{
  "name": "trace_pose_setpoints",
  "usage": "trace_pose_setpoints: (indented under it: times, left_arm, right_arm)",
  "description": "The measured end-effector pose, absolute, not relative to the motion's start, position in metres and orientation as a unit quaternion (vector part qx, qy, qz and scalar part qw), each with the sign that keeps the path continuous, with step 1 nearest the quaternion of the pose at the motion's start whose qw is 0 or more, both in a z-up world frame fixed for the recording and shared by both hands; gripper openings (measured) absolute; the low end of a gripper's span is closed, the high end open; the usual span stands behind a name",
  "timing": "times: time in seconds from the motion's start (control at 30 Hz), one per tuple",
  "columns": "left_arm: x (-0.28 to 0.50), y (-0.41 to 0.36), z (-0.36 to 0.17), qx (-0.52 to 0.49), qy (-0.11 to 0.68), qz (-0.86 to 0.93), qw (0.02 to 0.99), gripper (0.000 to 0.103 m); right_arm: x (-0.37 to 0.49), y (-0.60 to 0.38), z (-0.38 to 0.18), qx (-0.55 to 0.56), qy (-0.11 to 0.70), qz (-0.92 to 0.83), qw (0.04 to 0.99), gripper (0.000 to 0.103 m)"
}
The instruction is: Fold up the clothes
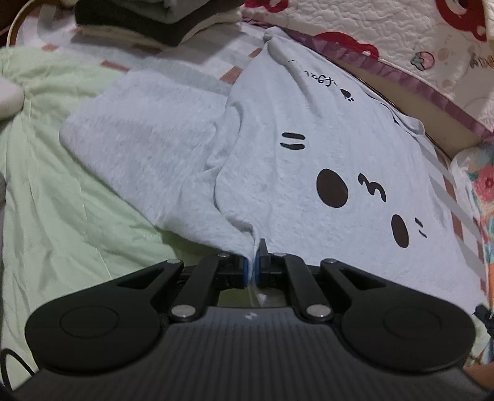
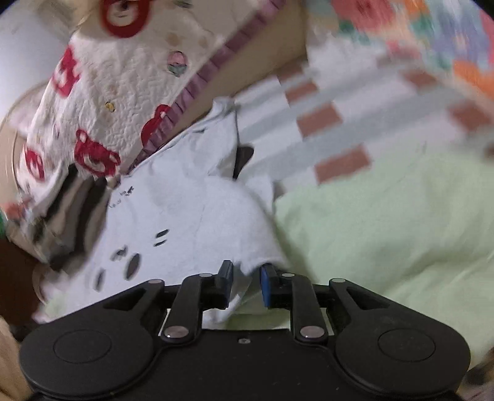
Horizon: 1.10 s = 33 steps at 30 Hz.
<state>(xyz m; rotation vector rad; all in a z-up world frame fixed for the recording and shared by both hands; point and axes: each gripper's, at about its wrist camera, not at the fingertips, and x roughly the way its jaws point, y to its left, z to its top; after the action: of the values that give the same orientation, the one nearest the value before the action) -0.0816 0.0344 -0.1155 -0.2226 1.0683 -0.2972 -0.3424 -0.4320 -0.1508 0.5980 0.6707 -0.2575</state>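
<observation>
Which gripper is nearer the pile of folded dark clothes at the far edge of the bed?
Cannot rank them. The left gripper, shut on the pale grey printed T-shirt, faces the pile of folded dark clothes across the bed. The right gripper has shirt fabric between parted fingers; its blurred view shows no clear pile.

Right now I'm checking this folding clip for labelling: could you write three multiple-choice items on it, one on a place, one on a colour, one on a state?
1. Where does the folded pile of clothes lie in the left wrist view?
A. top left, beyond the shirt
B. on the shirt's print
C. between the jaws

2. What colour is the sheet under the shirt's near edge?
A. navy
B. pale green
C. black

3. How is the left gripper?
A. wide open
B. shut on the white T-shirt
C. holding a hanger

Answers: 1 A, the pile sits at the top edge; 2 B, green shows beside the cloth; 3 B, the blue pads pinch the hem.
</observation>
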Motion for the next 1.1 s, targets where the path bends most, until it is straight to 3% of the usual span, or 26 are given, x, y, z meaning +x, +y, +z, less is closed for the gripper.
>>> trace_pose_setpoints:
  times: [0.17, 0.23, 0.37, 0.43, 0.57, 0.6, 0.67, 0.7, 0.77, 0.87, 0.93, 1.0, 1.1]
  left_arm:
    - [-0.084, 0.015, -0.111, -0.021, 0.476, -0.127, 0.87, 0.004]
    - [-0.087, 0.007, -0.108, -0.002, 0.466, -0.131, 0.875, 0.004]
    - [-0.085, 0.01, -0.104, -0.015, 0.465, -0.133, 0.875, 0.004]
    - [-0.083, 0.016, -0.107, -0.033, 0.472, -0.13, 0.871, 0.004]
    - [-0.085, 0.016, -0.111, -0.018, 0.473, -0.124, 0.872, 0.004]
    - [-0.086, 0.015, -0.111, -0.014, 0.471, -0.124, 0.873, 0.004]
    - [-0.086, 0.015, -0.109, -0.013, 0.47, -0.124, 0.874, 0.004]
    - [-0.086, 0.015, -0.109, -0.015, 0.47, -0.124, 0.874, 0.004]
    - [-0.087, 0.016, -0.105, -0.024, 0.47, -0.13, 0.873, 0.004]
    - [-0.092, 0.016, -0.097, -0.027, 0.465, -0.142, 0.874, 0.004]
    - [-0.095, 0.016, -0.092, -0.024, 0.46, -0.146, 0.875, 0.004]
    - [-0.093, 0.02, -0.098, -0.038, 0.475, -0.143, 0.868, 0.004]
    - [-0.089, 0.027, -0.109, -0.059, 0.497, -0.136, 0.855, 0.004]
  right_arm:
    - [-0.347, -0.401, -0.156, 0.095, 0.372, -0.086, 0.919, 0.028]
    - [-0.347, -0.39, -0.164, 0.044, 0.379, -0.079, 0.921, 0.039]
    - [-0.331, -0.393, -0.167, 0.061, 0.363, -0.108, 0.924, 0.046]
    - [-0.322, -0.398, -0.16, 0.079, 0.33, -0.117, 0.933, 0.061]
    - [-0.299, -0.401, -0.161, 0.03, 0.3, -0.117, 0.946, 0.061]
    - [-0.294, -0.401, -0.162, 0.019, 0.304, -0.107, 0.947, 0.055]
    - [-0.291, -0.402, -0.162, 0.018, 0.305, -0.093, 0.948, 0.025]
    - [-0.29, -0.402, -0.16, 0.011, 0.307, -0.097, 0.947, 0.005]
    - [-0.294, -0.395, -0.145, -0.05, 0.293, -0.121, 0.947, 0.004]
    - [-0.309, -0.366, -0.106, -0.226, 0.242, -0.161, 0.93, 0.003]
    - [-0.322, -0.336, -0.108, -0.406, 0.211, -0.172, 0.872, 0.003]
    - [-0.327, -0.337, -0.128, -0.436, 0.25, -0.169, 0.848, 0.003]
    - [-0.324, -0.368, -0.168, -0.363, 0.343, -0.19, 0.845, 0.001]
